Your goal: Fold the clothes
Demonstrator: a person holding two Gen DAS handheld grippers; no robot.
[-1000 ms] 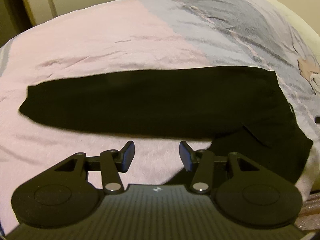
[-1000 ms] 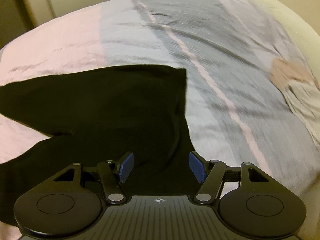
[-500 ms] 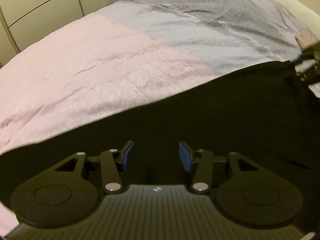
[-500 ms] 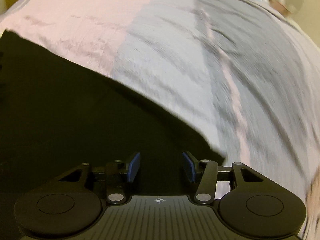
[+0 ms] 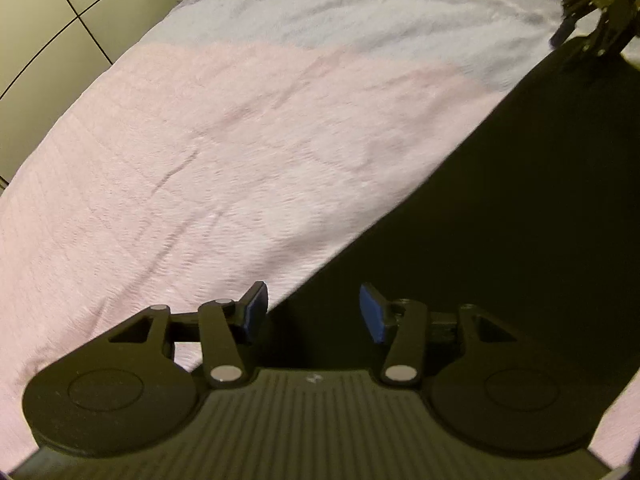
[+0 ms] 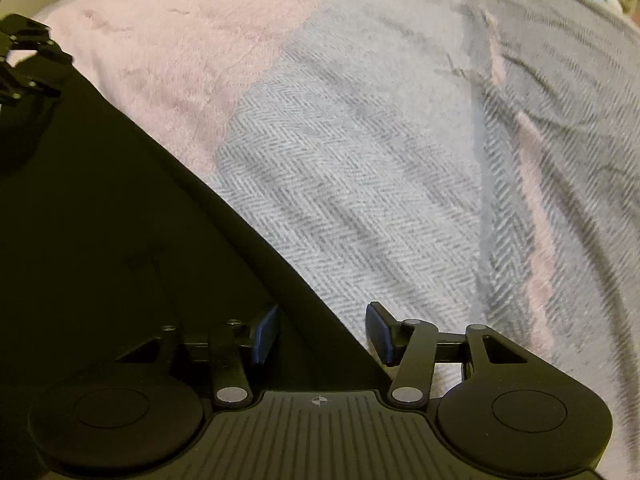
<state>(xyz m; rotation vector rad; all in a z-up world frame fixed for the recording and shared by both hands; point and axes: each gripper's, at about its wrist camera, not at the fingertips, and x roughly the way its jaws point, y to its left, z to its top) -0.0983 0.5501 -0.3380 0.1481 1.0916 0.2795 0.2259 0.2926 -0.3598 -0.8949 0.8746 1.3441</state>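
Observation:
A black garment lies flat on the bed; it fills the lower right of the left wrist view and the left side of the right wrist view. My left gripper is open, low over the garment's far edge, its blue pads astride that edge. My right gripper is open too, straddling the garment's edge near a corner. Each gripper shows in the other's view: the right one at top right, the left one at top left.
The bed cover is pink on one part and grey herringbone on the other, with a pink stripe. Pale cabinet panels stand beyond the bed's far left edge.
Both grippers have come down and forward from above the garment to its far edge, turning outward. The jaws have stayed open.

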